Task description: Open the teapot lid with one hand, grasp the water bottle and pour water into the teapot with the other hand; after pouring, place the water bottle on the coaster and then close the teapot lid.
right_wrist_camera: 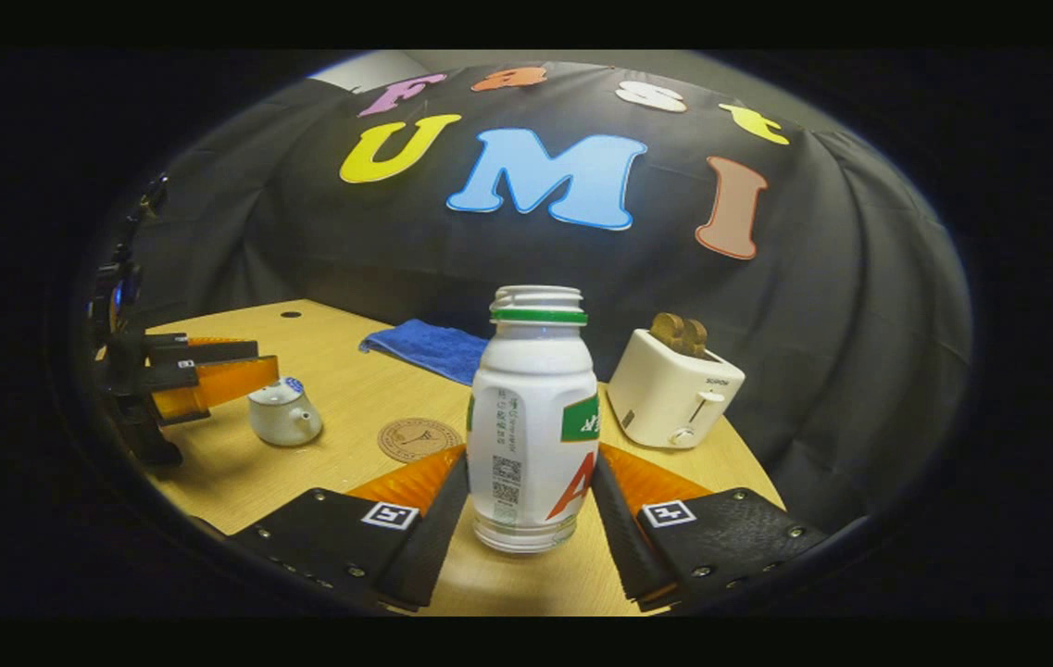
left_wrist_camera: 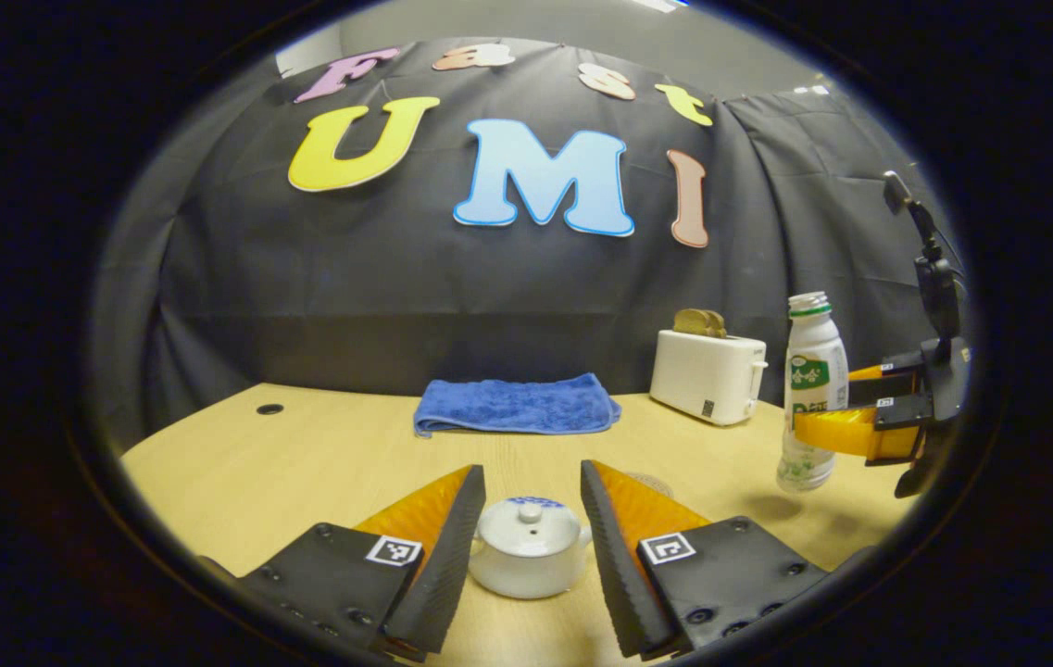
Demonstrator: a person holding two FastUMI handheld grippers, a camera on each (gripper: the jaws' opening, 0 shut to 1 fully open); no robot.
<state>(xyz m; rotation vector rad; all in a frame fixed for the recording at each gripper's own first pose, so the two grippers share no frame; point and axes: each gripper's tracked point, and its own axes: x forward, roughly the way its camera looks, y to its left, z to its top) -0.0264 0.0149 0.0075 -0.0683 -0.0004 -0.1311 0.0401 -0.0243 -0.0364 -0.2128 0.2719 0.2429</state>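
Observation:
A small white teapot (left_wrist_camera: pixel 529 547) with its lid (left_wrist_camera: pixel 531 519) on sits on the wooden table (left_wrist_camera: pixel 257 463). My left gripper (left_wrist_camera: pixel 531 472) is open, one finger on each side of the pot; in the right gripper view this gripper (right_wrist_camera: pixel 262 363) hovers at lid height over the teapot (right_wrist_camera: pixel 283 412). A white water bottle (right_wrist_camera: pixel 531 417) with a green neck ring and no cap is upright, and my right gripper (right_wrist_camera: pixel 531 454) is shut on its lower body. From the left gripper view, the bottle (left_wrist_camera: pixel 813 389) and right gripper (left_wrist_camera: pixel 827 403) are at far right. A round brown coaster (right_wrist_camera: pixel 419 438) lies between pot and bottle.
A white toaster (left_wrist_camera: pixel 709 375) with bread in it stands at the back right. A folded blue towel (left_wrist_camera: pixel 517 406) lies at the back middle against the black cloth wall. A small dark hole (left_wrist_camera: pixel 269 409) marks the table's far left.

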